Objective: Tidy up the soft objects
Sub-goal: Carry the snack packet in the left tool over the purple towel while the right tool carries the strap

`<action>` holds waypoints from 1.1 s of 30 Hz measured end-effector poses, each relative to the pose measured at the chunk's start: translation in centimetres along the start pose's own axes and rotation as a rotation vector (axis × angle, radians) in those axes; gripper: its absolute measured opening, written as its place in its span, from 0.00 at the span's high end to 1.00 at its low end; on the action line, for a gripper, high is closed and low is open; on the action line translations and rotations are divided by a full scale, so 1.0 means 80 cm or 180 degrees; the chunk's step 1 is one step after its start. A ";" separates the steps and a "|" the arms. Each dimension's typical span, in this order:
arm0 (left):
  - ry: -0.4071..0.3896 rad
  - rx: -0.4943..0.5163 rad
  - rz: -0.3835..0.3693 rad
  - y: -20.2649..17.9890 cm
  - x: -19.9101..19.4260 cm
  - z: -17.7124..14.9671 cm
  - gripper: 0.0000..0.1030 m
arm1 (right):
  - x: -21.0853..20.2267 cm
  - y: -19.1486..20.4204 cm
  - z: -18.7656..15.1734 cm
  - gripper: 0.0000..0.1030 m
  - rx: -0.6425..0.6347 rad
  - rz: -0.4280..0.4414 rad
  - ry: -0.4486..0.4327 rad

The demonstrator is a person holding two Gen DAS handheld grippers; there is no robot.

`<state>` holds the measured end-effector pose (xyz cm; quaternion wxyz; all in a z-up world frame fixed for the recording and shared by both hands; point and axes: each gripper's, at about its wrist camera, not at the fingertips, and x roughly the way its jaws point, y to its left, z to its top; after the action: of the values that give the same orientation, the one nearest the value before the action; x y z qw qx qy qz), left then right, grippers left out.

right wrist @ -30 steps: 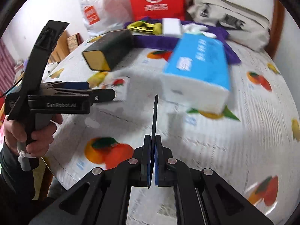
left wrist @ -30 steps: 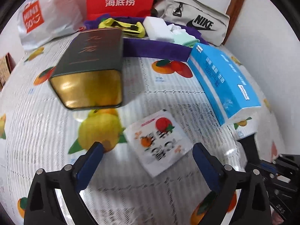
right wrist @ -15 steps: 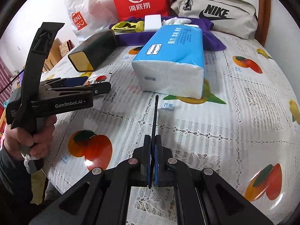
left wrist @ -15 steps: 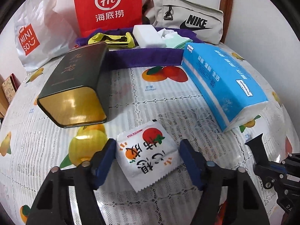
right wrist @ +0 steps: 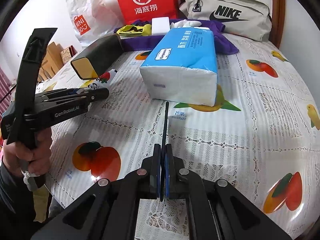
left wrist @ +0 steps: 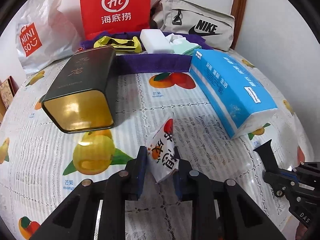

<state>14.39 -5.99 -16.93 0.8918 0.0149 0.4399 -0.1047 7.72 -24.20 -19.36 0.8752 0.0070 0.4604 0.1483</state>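
With my left gripper (left wrist: 159,160) clenched on the small tissue packet (left wrist: 163,152), the packet sits squeezed between both blue pads, folded up edgewise, its far tip poking out past the fingertips toward the table centre. I can't tell if its lower edge touches the tablecloth (left wrist: 40,150). From the right wrist view I see the left gripper (right wrist: 100,95) side-on with a corner of the packet (right wrist: 104,78) showing beyond it.

My right gripper (right wrist: 163,160) is fully closed, pads pressed together on nothing, hovering low over the cloth, pointing at the white end of the blue tissue pack (right wrist: 184,66). In the left wrist view it shows at the right edge (left wrist: 266,152), well apart from the packet.

Further out: dark tin (left wrist: 80,92) lying on its side, gold end facing me, left of the packet; the blue tissue pack (left wrist: 230,92) to the right. Behind both, purple cloth (left wrist: 156,64) with a yellow-black item (left wrist: 118,44), a white block (left wrist: 156,42) and pale green folded cloth (left wrist: 186,47) on it. Against the wall: Miniso bag (left wrist: 36,38), red Hi bag (left wrist: 116,8), Nike pouch (left wrist: 198,26).
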 end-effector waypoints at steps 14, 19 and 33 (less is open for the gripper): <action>0.0064 -0.0297 -0.0160 0.029 -0.025 -0.002 0.81 | -0.007 0.012 0.010 0.96 -0.0088 0.0018 -0.0013; 0.0011 -0.0364 -0.0115 0.040 -0.043 0.001 0.81 | -0.020 0.017 0.024 0.96 -0.0140 0.0049 -0.0097; -0.0293 -0.0611 -0.0133 0.085 -0.098 0.043 0.81 | -0.047 0.015 0.085 0.96 -0.0209 0.0099 -0.0359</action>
<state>13.82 1.63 -9.11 0.9060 -0.0846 0.4066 -0.0812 10.92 -23.18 -12.21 0.8971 -0.0062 0.4052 0.1762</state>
